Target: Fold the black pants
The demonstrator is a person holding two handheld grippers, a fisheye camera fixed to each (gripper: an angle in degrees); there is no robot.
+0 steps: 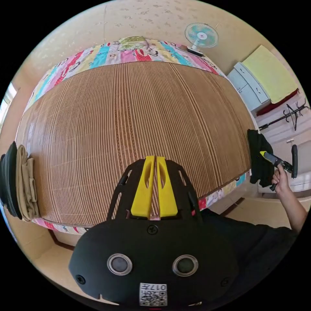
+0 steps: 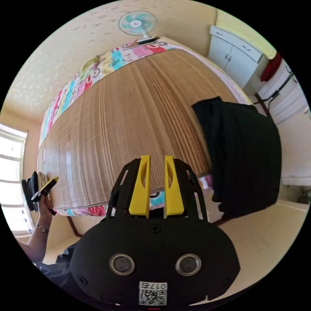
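The black pants (image 2: 243, 155) hang in a dark heap over the bed's right edge, partly on the bamboo mat (image 2: 129, 123). My right gripper (image 2: 157, 158) hovers above the mat just left of them, its yellow jaws a little apart with nothing between. In the left gripper view the pants (image 1: 259, 155) sit at the mat's far right, with the right gripper (image 1: 264, 153) held in a hand beside them. Over the mat's near edge my left gripper (image 1: 155, 158) has its jaws closed and holds nothing. It also appears as the left gripper (image 2: 55, 178), held in a hand at the bed's left end.
Folded beige and black clothes (image 1: 19, 184) are stacked at the mat's left end. A colourful sheet (image 1: 129, 53) borders the mat (image 1: 129, 123). A fan (image 1: 201, 35) stands at the far corner. A grey cabinet (image 1: 249, 84) and a coat stand (image 1: 291, 113) are to the right.
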